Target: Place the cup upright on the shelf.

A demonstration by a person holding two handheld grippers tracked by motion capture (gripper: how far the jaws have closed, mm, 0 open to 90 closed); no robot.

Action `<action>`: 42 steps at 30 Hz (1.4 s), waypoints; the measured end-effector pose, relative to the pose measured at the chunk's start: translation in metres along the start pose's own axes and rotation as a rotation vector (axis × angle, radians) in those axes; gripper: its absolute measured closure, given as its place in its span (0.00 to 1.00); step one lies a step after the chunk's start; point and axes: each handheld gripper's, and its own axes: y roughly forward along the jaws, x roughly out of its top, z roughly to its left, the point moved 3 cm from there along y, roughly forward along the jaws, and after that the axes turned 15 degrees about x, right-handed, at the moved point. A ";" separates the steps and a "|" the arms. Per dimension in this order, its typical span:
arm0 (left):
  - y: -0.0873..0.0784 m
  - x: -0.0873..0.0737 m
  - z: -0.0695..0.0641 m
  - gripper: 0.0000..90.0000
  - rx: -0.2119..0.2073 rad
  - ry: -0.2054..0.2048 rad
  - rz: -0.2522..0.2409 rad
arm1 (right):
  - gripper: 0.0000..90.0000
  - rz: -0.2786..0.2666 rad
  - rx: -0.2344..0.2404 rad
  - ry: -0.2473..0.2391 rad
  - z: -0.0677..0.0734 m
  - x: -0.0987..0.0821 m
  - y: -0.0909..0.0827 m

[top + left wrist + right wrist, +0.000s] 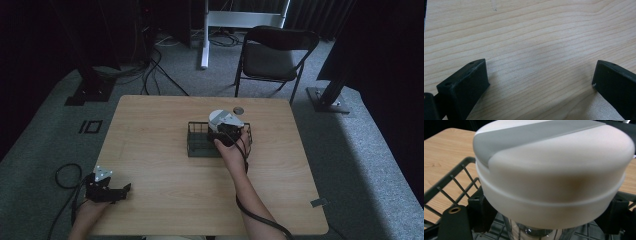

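Fingers flank white grey-striped lid | clear jar | wire basket

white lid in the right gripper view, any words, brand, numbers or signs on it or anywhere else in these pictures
None can be read.
White lid: plain white with a grey band, no lettering.
Wire basket, table and folding chair: no labels to be seen.
Small round thing beyond the basket: too small to tell.

jar body hidden under lid
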 end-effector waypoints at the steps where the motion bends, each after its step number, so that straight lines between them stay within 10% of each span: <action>1: 0.000 0.000 0.000 0.01 0.000 0.001 0.000 | 0.20 0.006 -0.004 0.001 0.000 -0.001 0.001; 42: 0.000 0.000 0.000 0.01 -0.002 0.002 0.000 | 0.13 -0.063 0.121 -0.045 -0.004 -0.022 -0.007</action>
